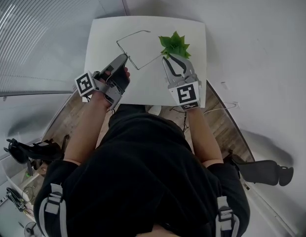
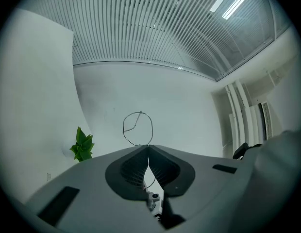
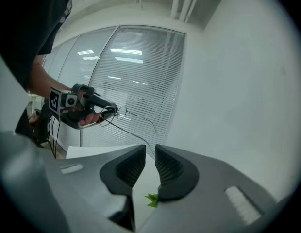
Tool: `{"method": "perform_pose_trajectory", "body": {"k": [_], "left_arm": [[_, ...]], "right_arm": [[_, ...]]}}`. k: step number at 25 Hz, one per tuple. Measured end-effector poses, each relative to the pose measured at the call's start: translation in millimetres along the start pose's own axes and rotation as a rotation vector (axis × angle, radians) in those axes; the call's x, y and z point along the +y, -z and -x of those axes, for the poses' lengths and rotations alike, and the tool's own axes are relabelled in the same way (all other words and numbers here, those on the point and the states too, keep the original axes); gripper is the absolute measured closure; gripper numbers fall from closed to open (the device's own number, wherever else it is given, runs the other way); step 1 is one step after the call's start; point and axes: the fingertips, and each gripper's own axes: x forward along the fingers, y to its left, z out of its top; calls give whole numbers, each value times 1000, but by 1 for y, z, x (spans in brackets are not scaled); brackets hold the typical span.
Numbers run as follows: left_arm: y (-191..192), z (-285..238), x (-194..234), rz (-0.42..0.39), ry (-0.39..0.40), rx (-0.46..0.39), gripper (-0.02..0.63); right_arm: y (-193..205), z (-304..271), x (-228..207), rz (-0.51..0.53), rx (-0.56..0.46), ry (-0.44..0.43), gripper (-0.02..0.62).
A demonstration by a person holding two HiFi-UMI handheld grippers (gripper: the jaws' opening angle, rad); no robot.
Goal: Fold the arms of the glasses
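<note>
The glasses (image 1: 127, 55) are a thin wire frame held above the white table (image 1: 108, 33), both arms spread out. My left gripper (image 1: 124, 57) is shut on the frame. In the left gripper view the pads (image 2: 147, 147) pinch the wire, with one round lens rim (image 2: 140, 112) standing up beyond them. My right gripper (image 1: 175, 59) hovers to the right of the glasses, just below the green plant (image 1: 175, 44), apart from the frame. Its jaws (image 3: 150, 152) stand slightly parted with nothing between them. The right gripper view shows the left gripper (image 3: 111, 109) holding the glasses (image 3: 136, 114) at the far left.
A small green plant (image 2: 82, 147) sits at the table's far right side; a leaf (image 3: 152, 199) shows under the right jaws. Window blinds run along the left and a white wall lies behind. Black chairs and cables lie on the floor beside the person.
</note>
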Motion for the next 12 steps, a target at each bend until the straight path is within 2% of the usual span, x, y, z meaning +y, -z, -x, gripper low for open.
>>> {"method": "perform_pose_trajectory", "body": {"k": [7,12], "left_arm": [[2,1,0,6,1,-1,594],[4,0,-1,9,5,0,594]], "right_arm": [[14,-7,-2,181,78,74,522],[13,-10,-2,282,106,90,522]]}}
